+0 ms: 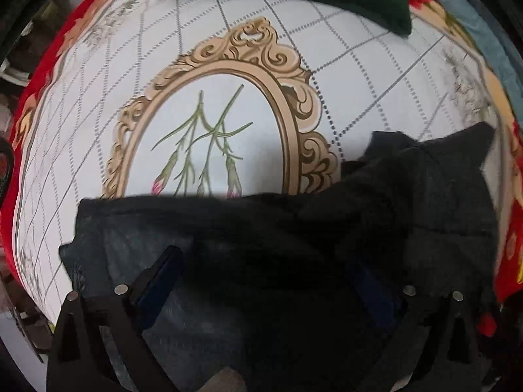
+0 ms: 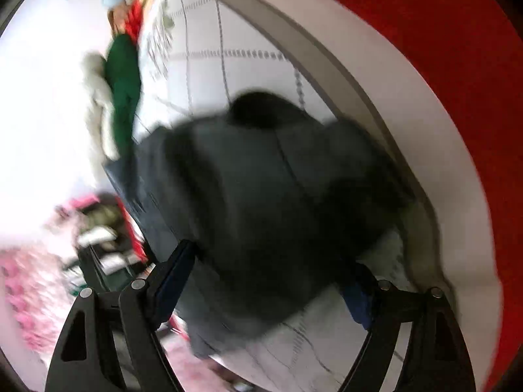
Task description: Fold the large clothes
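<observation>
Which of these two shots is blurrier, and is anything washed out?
Right wrist view: heavy motion smear on the dark garment and green garment, and the area to their left is blown out to white. Left wrist view: sharper, the gold frame print crisp, though the dark garment is underexposed.

No readable text, label, brand, number or sign shows in either view.

Garment (image 1: 294,228) on bedspread (image 1: 228,49)
</observation>
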Available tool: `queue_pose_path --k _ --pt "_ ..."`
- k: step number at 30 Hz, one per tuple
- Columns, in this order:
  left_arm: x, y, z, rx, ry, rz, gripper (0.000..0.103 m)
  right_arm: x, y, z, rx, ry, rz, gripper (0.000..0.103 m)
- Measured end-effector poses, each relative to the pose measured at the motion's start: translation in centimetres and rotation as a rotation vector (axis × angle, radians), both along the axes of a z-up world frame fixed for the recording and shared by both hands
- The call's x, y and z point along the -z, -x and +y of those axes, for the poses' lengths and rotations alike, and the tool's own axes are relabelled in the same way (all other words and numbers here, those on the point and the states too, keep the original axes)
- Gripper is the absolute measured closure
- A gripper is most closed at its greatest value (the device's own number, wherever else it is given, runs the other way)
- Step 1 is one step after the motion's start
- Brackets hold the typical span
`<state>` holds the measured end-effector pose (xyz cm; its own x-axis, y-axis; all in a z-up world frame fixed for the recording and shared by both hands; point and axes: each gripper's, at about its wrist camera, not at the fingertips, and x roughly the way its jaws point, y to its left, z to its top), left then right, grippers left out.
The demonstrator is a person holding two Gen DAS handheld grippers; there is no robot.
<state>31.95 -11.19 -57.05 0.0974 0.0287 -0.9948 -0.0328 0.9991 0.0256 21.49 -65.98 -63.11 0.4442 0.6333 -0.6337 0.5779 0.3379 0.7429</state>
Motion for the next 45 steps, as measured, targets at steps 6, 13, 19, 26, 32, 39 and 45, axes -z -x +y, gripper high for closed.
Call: queue_pose_path --k 6,13,19,26,32,39,45 --pt "1.2 1.9 -0.6 0.031 -0.041 0.022 0.0 1.4 -1.1 1.0 0.104 -0.159 -0.102 0.018" --pt "2.3 0.9 0.1 0.021 -0.066 -0.014 0.0 0.7 -3.4 2.6 0.1 -0.136 -0.135 0.072" --pt "2.9 1.1 -0.1 0.026 -0.059 -0.031 0.0 -4.4 -4.7 4.2 0.044 -0.059 -0.225 0.084" --pt "3.2 2.9 1.2 -0.001 -0.003 -0.063 0.0 -8.2 -6.1 6.6 -0.043 0.06 -0.249 0.085" --pt "-0.3 5.2 6.5 -0.116 0.056 -0.093 0.0 -14.3 -7.3 11.0 -0.171 0.223 -0.311 0.085" --pt "-7.1 12.9 19.0 -0.349 0.01 -0.168 0.0 -22.0 -6.9 21.7 -0.44 0.485 -0.402 0.085" --pt "-10.0 18.7 26.7 -0.567 -0.027 -0.183 0.0 -22.8 -5.1 35.4 -0.748 0.606 -0.485 0.085"
